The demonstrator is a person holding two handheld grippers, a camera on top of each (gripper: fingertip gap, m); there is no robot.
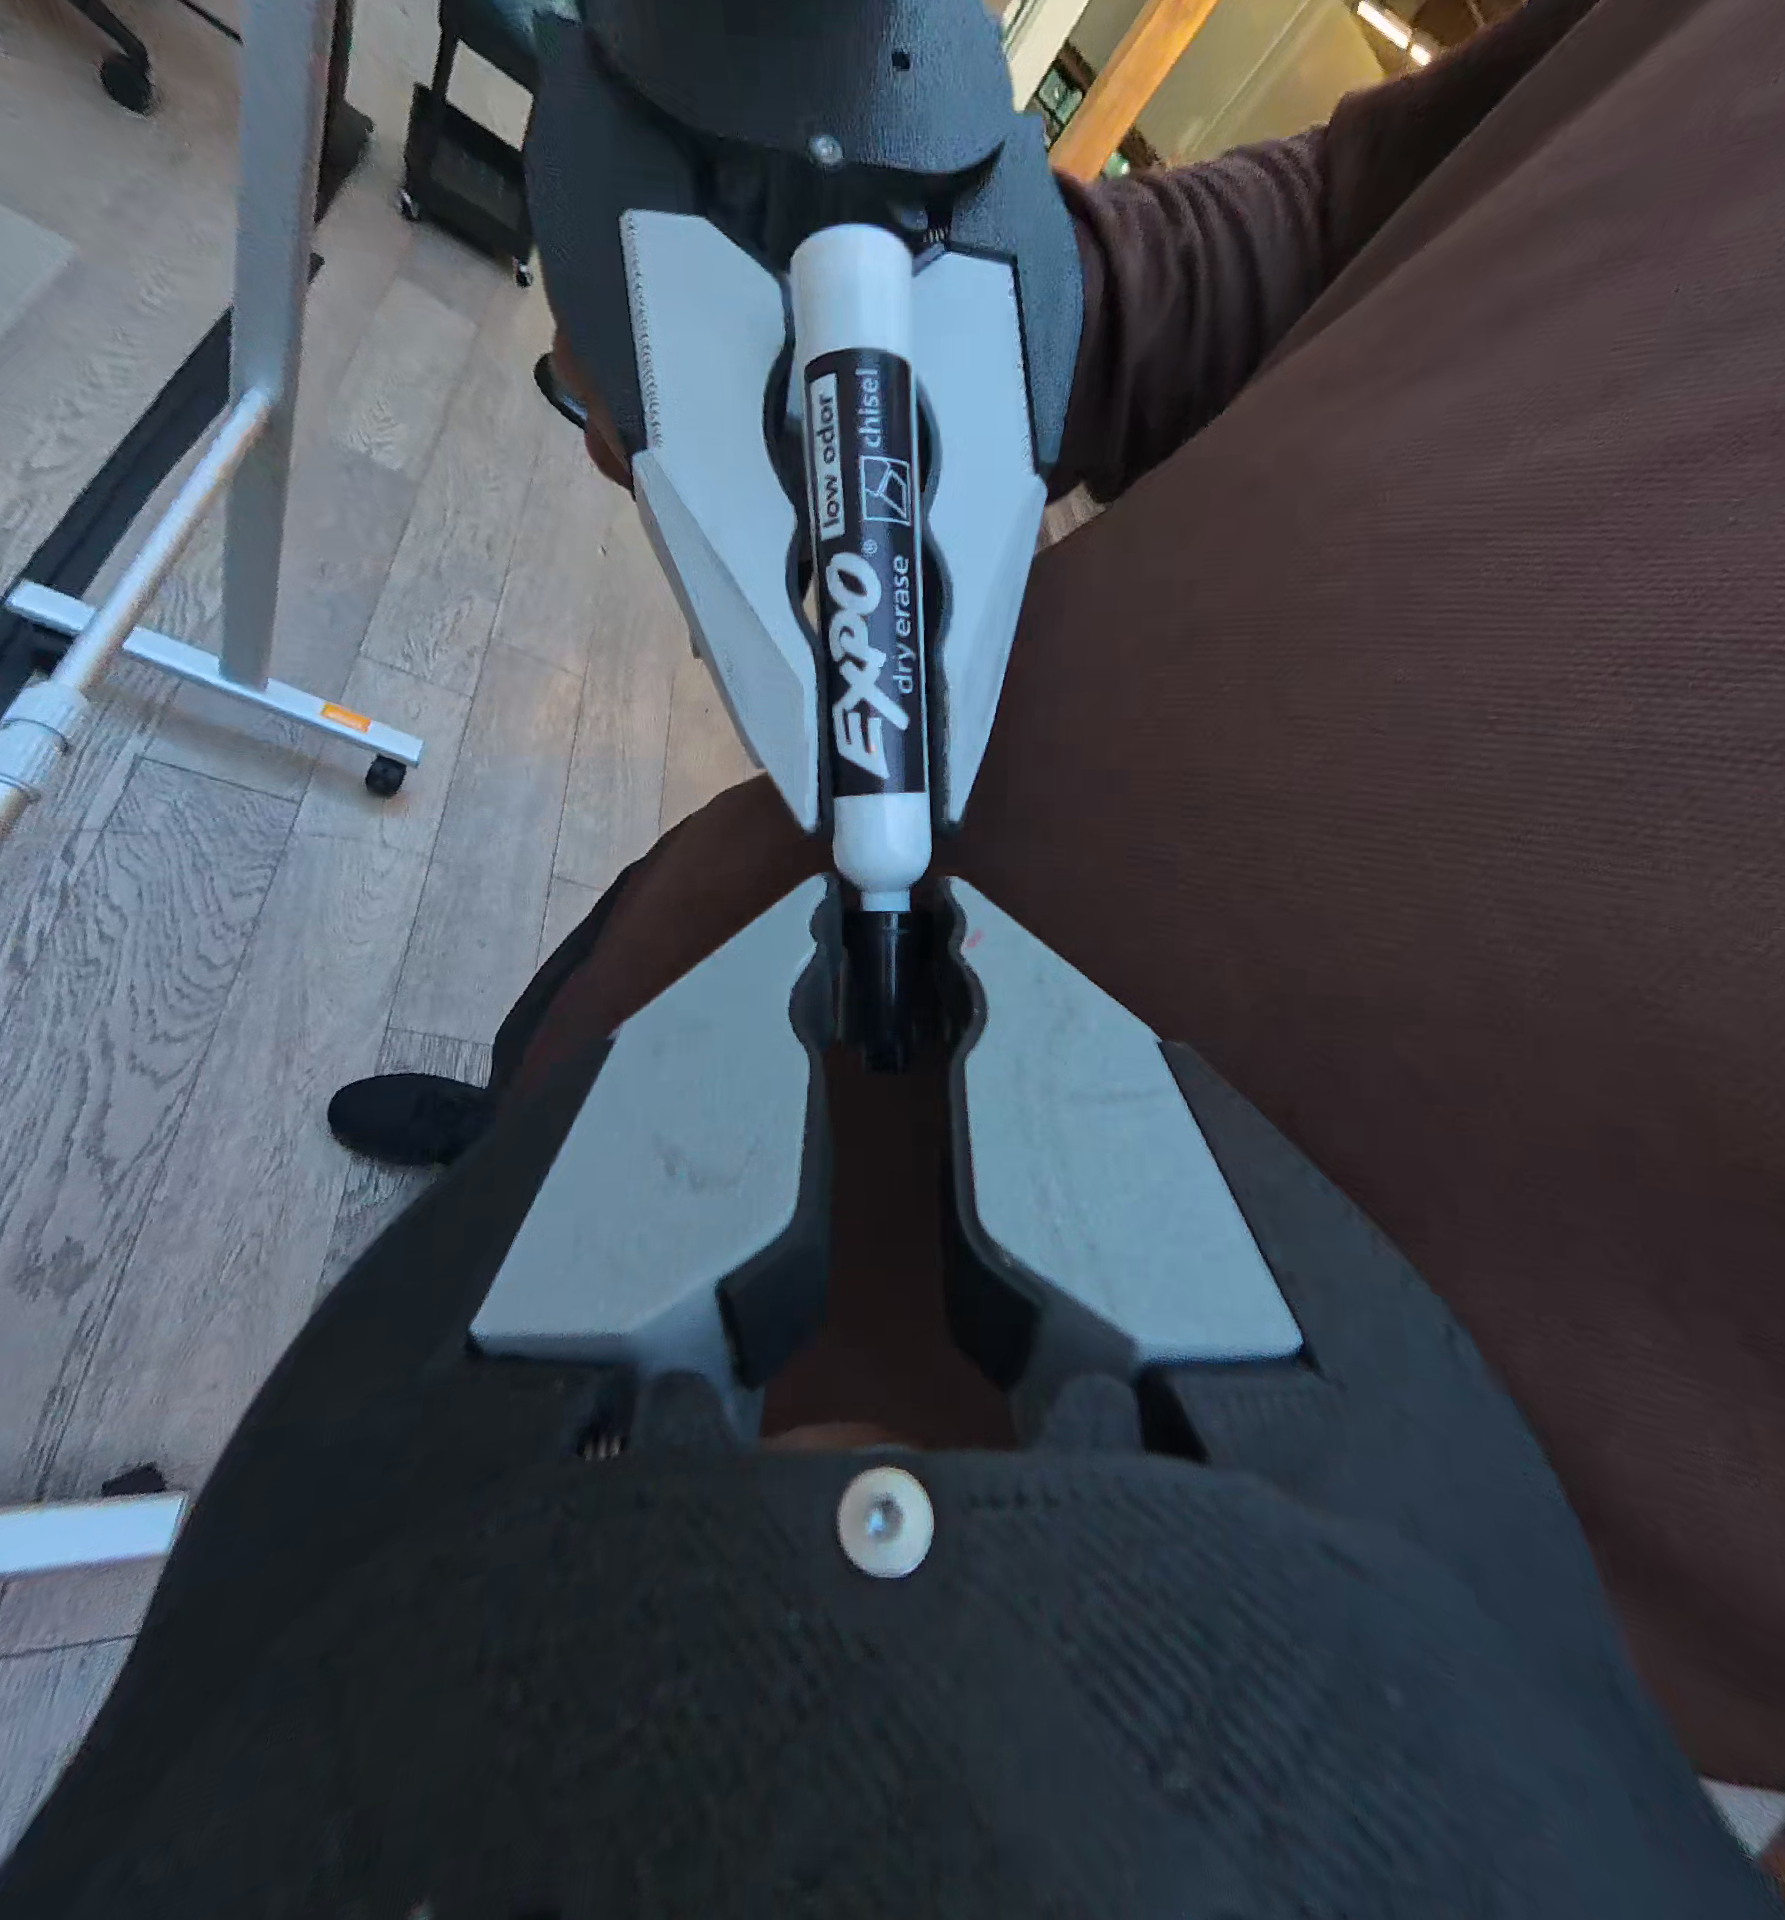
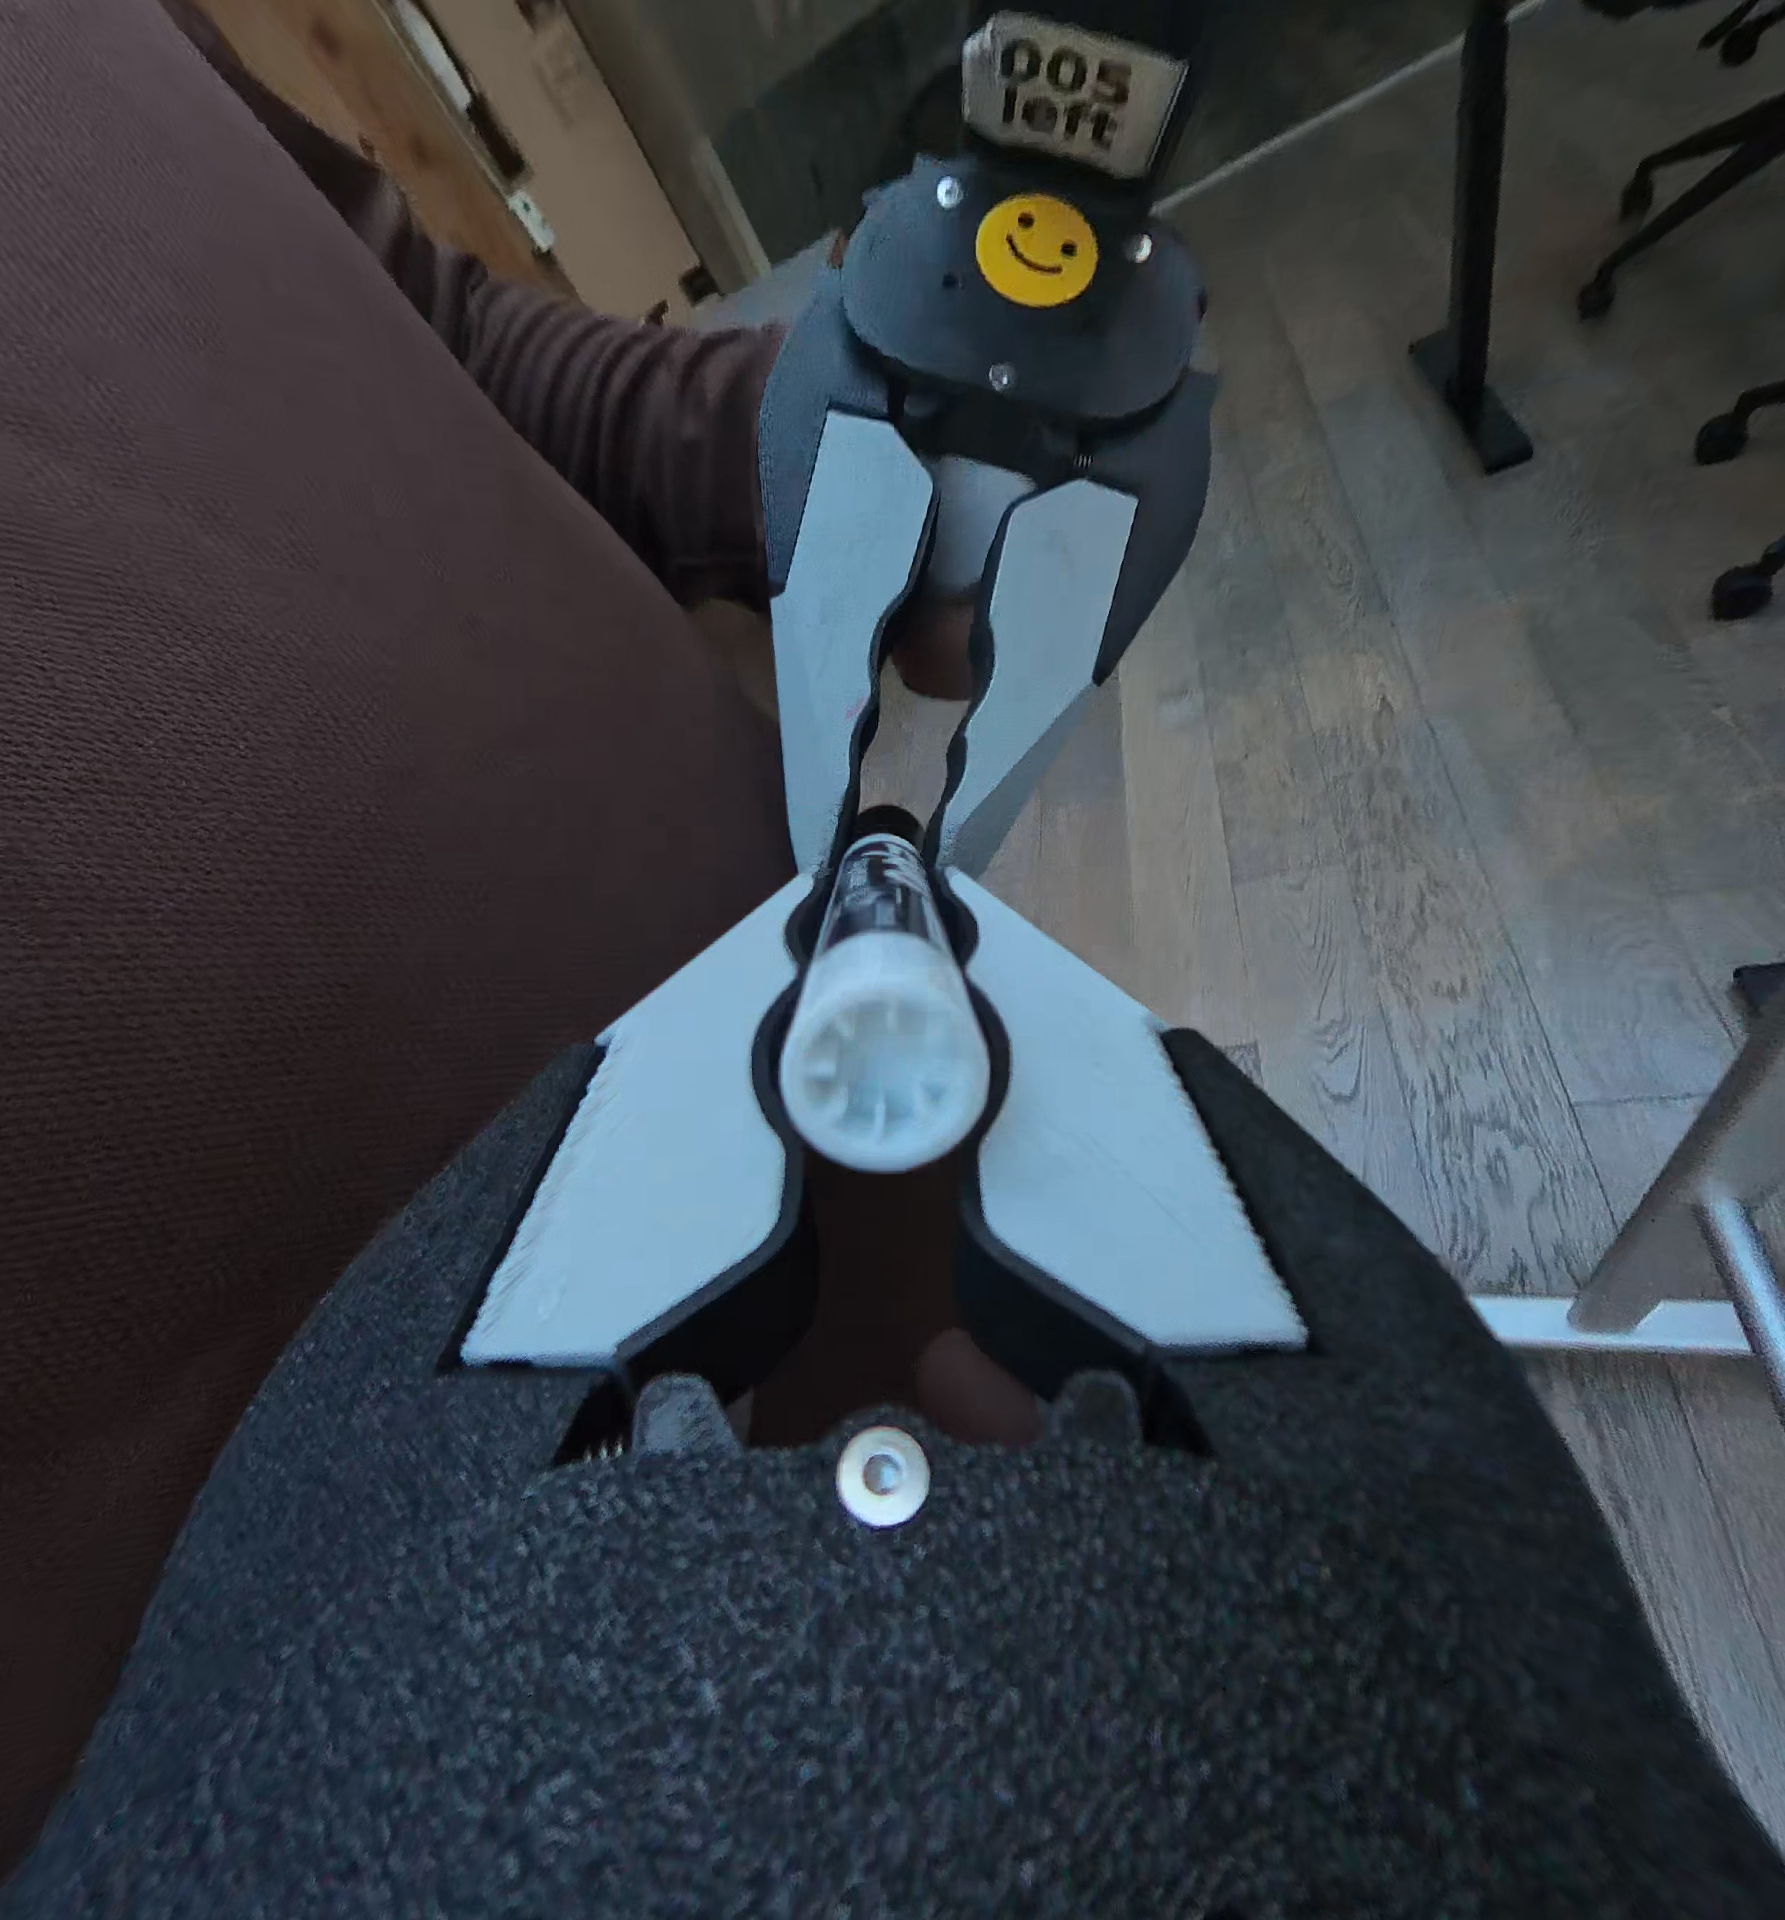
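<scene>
Left wrist view: the left gripper (image 1: 883, 966) fills the near field, its jaws drawn in around the black cap (image 1: 877, 987) of a dry-erase marker (image 1: 872, 582); contact on both sides looks likely, though the left side is partly shadowed.
Marker: held in mid-air at 12 o'clock, white barrel with a black printed band, running straight away from the cap toward the far gripper.
Right gripper (image 1: 883, 821): beyond the cap at 12 o'clock, jaws closed on the marker barrel along most of its length.
Right wrist view: the right gripper (image 2: 883, 935) clamps the barrel, whose white butt end (image 2: 883, 1081) faces the camera; the left gripper (image 2: 893, 831) meets it tip to tip at 12 o'clock.
Surroundings: brown clothing (image 1: 1439, 831) at 3 o'clock in the left view, wood-grain floor (image 1: 192, 935) at 9 o'clock, a wheeled metal stand (image 1: 244, 686) and a black shoe (image 1: 405, 1117) farther off.
Risk: the cap grip is shallow, at the very tips, so the jaws could slide off; any misalignment between the two tools would bend the joint sideways.
</scene>
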